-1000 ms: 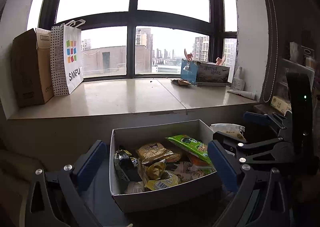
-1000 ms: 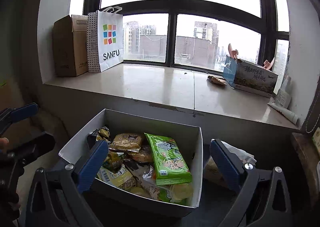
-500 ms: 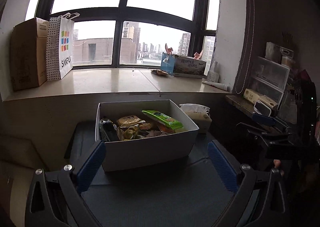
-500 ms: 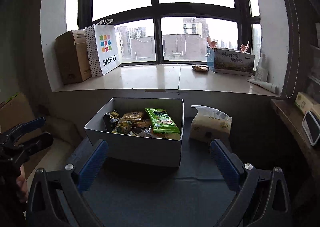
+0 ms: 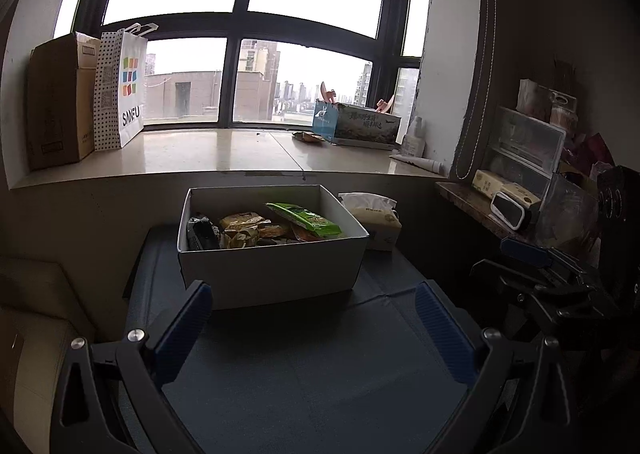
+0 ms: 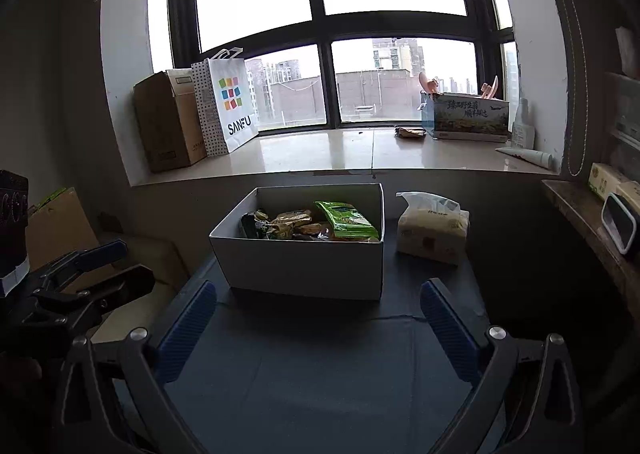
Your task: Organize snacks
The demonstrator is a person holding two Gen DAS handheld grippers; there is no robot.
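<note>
A white cardboard box (image 5: 272, 270) stands on a dark blue mat (image 5: 304, 366) below the window sill. It holds several snack packets, with a green packet (image 5: 306, 218) on top at the right. The box also shows in the right wrist view (image 6: 304, 266), with the green packet (image 6: 347, 221) on top. My left gripper (image 5: 312, 324) is open and empty, well back from the box. My right gripper (image 6: 320, 318) is open and empty, also back from the box.
A tissue pack (image 6: 434, 228) lies right of the box. On the sill stand a brown carton (image 5: 56, 101), a white SANFU bag (image 5: 124, 89) and a blue tissue box (image 5: 356, 121). A shelf with clear bins (image 5: 520, 157) is at the right.
Both grippers have drawn back and up from over the box, which now sits farther away and smaller. Both stay open and empty.
</note>
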